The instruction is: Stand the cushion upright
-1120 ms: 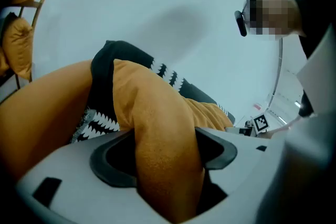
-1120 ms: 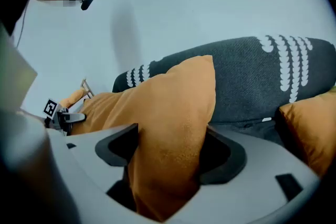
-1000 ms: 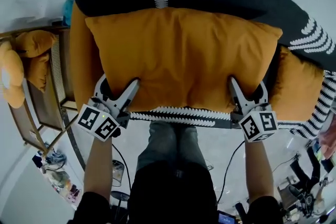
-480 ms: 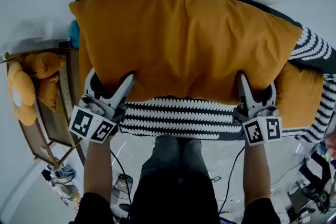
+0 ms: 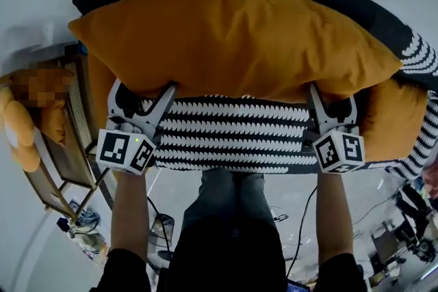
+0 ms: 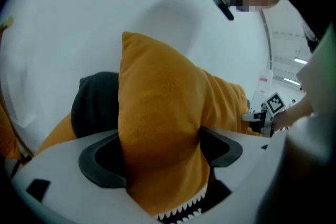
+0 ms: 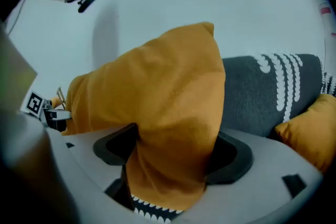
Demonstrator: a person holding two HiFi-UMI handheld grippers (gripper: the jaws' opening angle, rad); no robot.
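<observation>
A large orange cushion (image 5: 233, 37) stands on its long edge across the black-and-white patterned seat (image 5: 233, 137), with its top toward the white wall. My left gripper (image 5: 144, 89) holds its lower left edge, and my right gripper (image 5: 332, 98) holds its lower right edge. In the left gripper view the cushion (image 6: 157, 97) bulges up from between the pads of the left gripper (image 6: 160, 149), pinched narrow there. The right gripper view shows the cushion (image 7: 168, 86) squeezed the same way in the right gripper (image 7: 170, 152). Both pairs of jaws have just been opening a little, and the fabric is still between them.
A second orange cushion (image 5: 393, 113) lies at the seat's right end, behind the right gripper. A rattan side table (image 5: 68, 140) with an orange plush toy (image 5: 20, 126) stands to the left. Cables and small items lie on the floor by the person's legs (image 5: 226, 195).
The cushion has tipped up from lying flat to standing on its edge by the wall. More patterned seat now shows in front of it. Both grippers moved forward with it.
</observation>
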